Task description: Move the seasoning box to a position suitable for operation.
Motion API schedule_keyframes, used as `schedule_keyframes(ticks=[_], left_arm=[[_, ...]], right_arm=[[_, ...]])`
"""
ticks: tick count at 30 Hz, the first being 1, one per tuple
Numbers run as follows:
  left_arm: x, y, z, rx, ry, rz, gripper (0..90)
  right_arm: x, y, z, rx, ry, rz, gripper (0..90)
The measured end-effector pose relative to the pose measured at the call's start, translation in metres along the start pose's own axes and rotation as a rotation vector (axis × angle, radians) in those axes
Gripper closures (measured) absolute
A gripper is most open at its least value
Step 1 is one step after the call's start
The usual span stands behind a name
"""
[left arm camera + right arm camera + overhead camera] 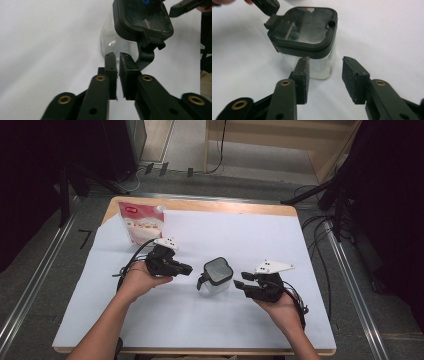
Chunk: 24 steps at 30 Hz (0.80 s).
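A small clear container with a black lid and a black side latch stands upright at the middle of the white sheet. My left gripper is just to its left. In the left gripper view the container is close ahead of the left gripper, whose jaws are shut to a thin slit with nothing between them. My right gripper is just to the container's right. In the right gripper view the right gripper stands open, with the container ahead of its left jaw and untouched.
A red and white pouch stands at the back left of the table. The white sheet covers most of the wooden tabletop. Cables trail off the right edge, and dark stands flank the table.
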State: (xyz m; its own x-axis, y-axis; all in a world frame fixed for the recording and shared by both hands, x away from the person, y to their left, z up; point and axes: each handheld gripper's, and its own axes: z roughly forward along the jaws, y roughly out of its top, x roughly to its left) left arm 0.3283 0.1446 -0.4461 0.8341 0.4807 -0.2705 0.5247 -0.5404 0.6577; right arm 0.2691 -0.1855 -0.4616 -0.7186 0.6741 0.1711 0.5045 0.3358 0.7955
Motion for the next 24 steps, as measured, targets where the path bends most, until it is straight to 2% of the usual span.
schedule_keyframes(ticks=[2,3,5,7,9,11,17,19,20,24], left_arm=[[0.001,0.001,0.003,0.009,-0.015,0.005,90.0],[0.003,0.003,0.006,0.004,-0.022,-0.02,90.0],[0.003,0.004,0.007,0.002,-0.026,-0.032,90.0],[0.003,0.005,0.009,0.005,-0.034,-0.023,90.0],[0.002,0.005,0.011,0.021,-0.029,-0.011,90.0],[0.003,0.004,0.012,0.027,-0.028,-0.015,90.0],[0.001,0.005,0.012,0.01,-0.037,-0.016,90.0],[0.0,0.006,0.014,0.024,-0.035,-0.014,90.0],[-0.002,0.006,0.018,0.029,-0.058,-0.009,90.0],[-0.006,0.008,0.023,0.042,-0.057,0.005,90.0]], right_arm=[[0.0,0.0,0.001,0.0,0.015,0.001,65.1],[0.0,-0.001,0.002,0.013,0.01,-0.013,72.0],[0.0,-0.002,0.003,0.027,0.008,-0.015,73.9],[-0.002,-0.004,0.006,0.044,0.031,0.014,79.8],[-0.003,-0.005,0.008,0.038,0.051,0.042,84.6],[-0.001,-0.004,0.008,0.026,0.052,0.033,89.3],[0.004,-0.001,0.014,0.024,0.068,0.038,90.0],[0.006,-0.001,0.015,0.028,0.071,0.04,90.0],[0.006,-0.001,0.016,0.027,0.071,0.037,90.0],[0.01,-0.001,0.019,0.035,0.072,0.034,90.0]])
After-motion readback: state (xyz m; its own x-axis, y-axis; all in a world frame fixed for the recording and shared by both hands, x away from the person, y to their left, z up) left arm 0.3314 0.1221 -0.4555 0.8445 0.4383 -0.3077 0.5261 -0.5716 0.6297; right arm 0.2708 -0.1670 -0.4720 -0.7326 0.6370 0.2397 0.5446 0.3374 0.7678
